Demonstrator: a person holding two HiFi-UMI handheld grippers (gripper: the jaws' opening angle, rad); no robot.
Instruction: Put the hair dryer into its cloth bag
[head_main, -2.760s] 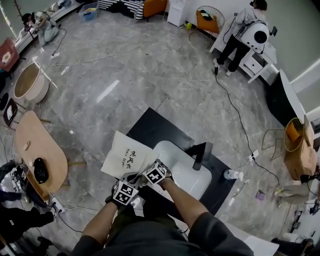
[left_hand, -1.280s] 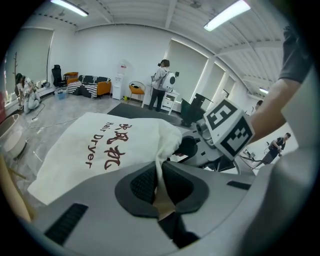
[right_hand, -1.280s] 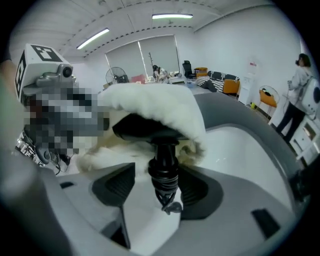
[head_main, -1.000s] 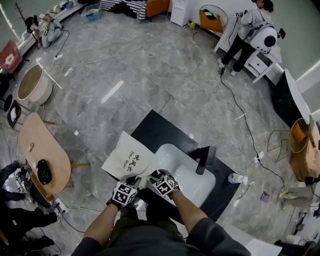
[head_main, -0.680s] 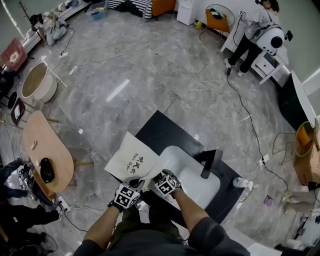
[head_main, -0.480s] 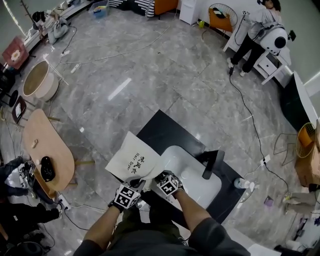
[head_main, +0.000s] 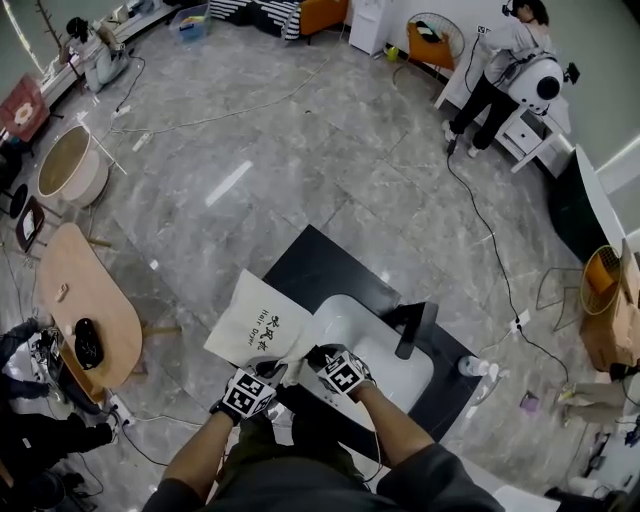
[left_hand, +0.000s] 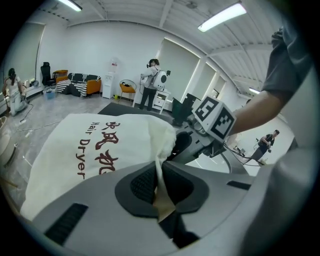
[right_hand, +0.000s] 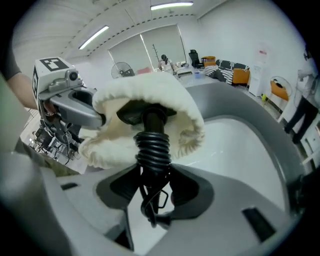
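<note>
A cream cloth bag (head_main: 258, 325) with red "Hair Dryer" print lies over the left edge of the black counter. My left gripper (left_hand: 159, 187) is shut on a fold of the bag's rim (left_hand: 162, 145) and holds the mouth up. In the right gripper view, the dryer's black handle end (right_hand: 152, 117) pokes out of the gathered bag mouth (right_hand: 175, 102). Its coiled cord (right_hand: 152, 147) runs down between the jaws of my right gripper (right_hand: 152, 185), which are closing, the pads touching the coil. The rest of the dryer is hidden inside the bag.
A white basin (head_main: 390, 365) is set in the black counter (head_main: 320, 265), with a black faucet (head_main: 413, 328) at its right. A wooden table (head_main: 75, 305) stands on the left. Cables cross the grey floor. A person (head_main: 495, 60) stands far off at the top right.
Both grippers have stayed at the bag's mouth by the basin's front edge. The right one has shifted slightly to the right. The bag lies where it was.
</note>
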